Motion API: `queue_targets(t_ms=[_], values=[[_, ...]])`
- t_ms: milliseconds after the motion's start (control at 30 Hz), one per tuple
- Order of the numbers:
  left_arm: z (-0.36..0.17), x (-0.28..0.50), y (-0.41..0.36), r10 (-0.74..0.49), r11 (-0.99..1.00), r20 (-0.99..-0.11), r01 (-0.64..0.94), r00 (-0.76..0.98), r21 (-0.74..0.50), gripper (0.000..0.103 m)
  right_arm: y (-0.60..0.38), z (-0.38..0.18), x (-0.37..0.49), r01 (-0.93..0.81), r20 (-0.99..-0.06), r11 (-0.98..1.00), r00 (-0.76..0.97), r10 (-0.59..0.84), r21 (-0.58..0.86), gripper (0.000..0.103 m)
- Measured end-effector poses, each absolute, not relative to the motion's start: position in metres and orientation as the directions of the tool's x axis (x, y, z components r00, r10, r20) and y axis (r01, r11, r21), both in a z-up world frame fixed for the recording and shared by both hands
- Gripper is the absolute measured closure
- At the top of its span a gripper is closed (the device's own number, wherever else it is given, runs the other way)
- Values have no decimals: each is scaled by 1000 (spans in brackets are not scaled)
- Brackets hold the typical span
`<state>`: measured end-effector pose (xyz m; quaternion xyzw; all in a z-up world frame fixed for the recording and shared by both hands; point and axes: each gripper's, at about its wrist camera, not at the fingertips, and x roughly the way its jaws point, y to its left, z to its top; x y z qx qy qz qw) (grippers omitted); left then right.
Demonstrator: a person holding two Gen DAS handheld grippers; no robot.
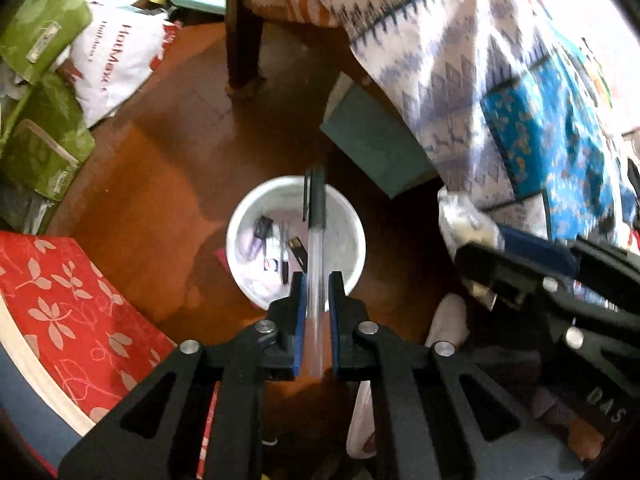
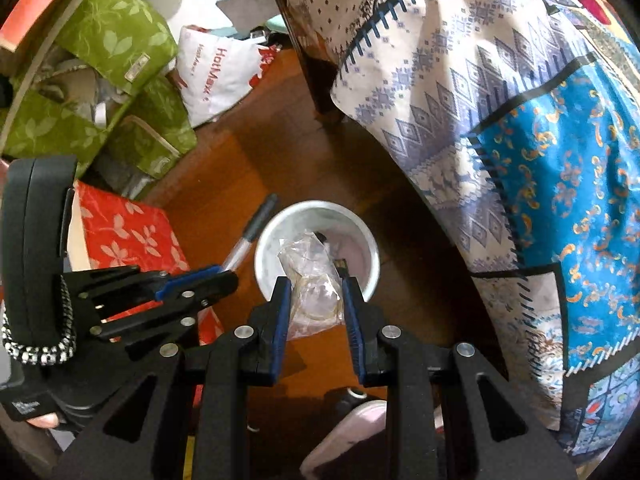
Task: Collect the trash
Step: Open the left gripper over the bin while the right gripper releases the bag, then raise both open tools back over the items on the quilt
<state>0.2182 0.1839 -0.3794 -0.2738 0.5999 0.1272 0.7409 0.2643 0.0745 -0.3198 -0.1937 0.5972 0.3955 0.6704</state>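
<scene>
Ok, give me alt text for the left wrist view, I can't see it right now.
The left gripper holds a clear pen with a black cap above a white bin on a brown floor; small discarded items lie inside the bin. The right gripper enters from the right holding a crumpled clear wrapper.

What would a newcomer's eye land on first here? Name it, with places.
The white bin on the brown floor, centre of both views. Above it the left claw grips a clear pen with a black cap, and the right claw holds crumpled clear plastic. A patterned blue and white cloth hangs at right.
</scene>
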Motion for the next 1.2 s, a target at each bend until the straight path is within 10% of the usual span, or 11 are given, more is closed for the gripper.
queue_targets(t_ms=[133, 1200], values=[[-378, 220, 186, -143, 807, -960, -533, 239, -253, 86, 76, -323, 267, -746, -961, 630, -45, 272, 213, 58], [-145, 206, 80, 81, 935, -793, -321, 604, -149, 86, -91, -127, 259, -709, -764, 686, 347, 544, 167, 58]])
